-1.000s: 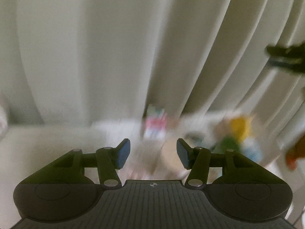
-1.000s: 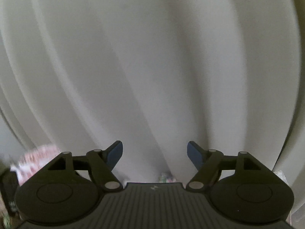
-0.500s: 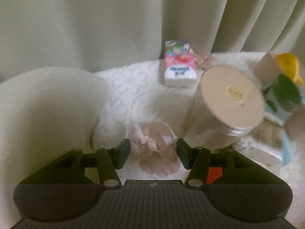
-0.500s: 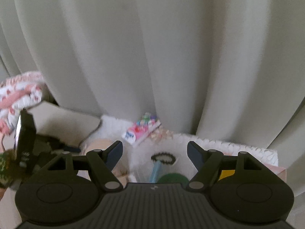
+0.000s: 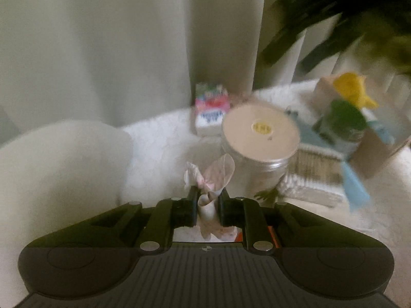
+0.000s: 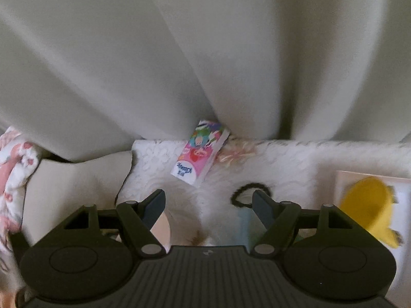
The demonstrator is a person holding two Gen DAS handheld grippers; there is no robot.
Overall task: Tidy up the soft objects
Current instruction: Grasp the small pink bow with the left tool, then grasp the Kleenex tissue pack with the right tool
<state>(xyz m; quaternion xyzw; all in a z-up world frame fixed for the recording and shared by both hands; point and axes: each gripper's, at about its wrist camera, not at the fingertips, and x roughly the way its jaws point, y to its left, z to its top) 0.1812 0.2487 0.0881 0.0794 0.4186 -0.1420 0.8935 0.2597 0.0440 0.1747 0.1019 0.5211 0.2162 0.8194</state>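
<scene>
My left gripper (image 5: 208,200) is shut on a small pink-and-white soft cloth piece (image 5: 214,177), which sticks up between the fingers above the white lace-covered table (image 5: 159,138). My right gripper (image 6: 208,202) is open and empty above the same table (image 6: 282,159). A black hair tie (image 6: 250,195) lies just ahead of its right finger. A yellow plush toy (image 6: 370,205) lies at the right, on a pale box; it also shows in the left wrist view (image 5: 353,89) above a green soft item (image 5: 346,118).
A colourful tissue pack (image 5: 210,110) (image 6: 200,154) stands at the back by the pale curtain (image 6: 205,51). A lidded round jar (image 5: 259,138) stands right of my left gripper. A cream cushion (image 5: 59,164) is at the left. A floral cloth (image 6: 12,179) hangs far left.
My left gripper dropped toward the table and closed on the pink-and-white cloth piece. My right gripper tilted down, bringing the table, tissue pack and hair tie into view; it stayed open.
</scene>
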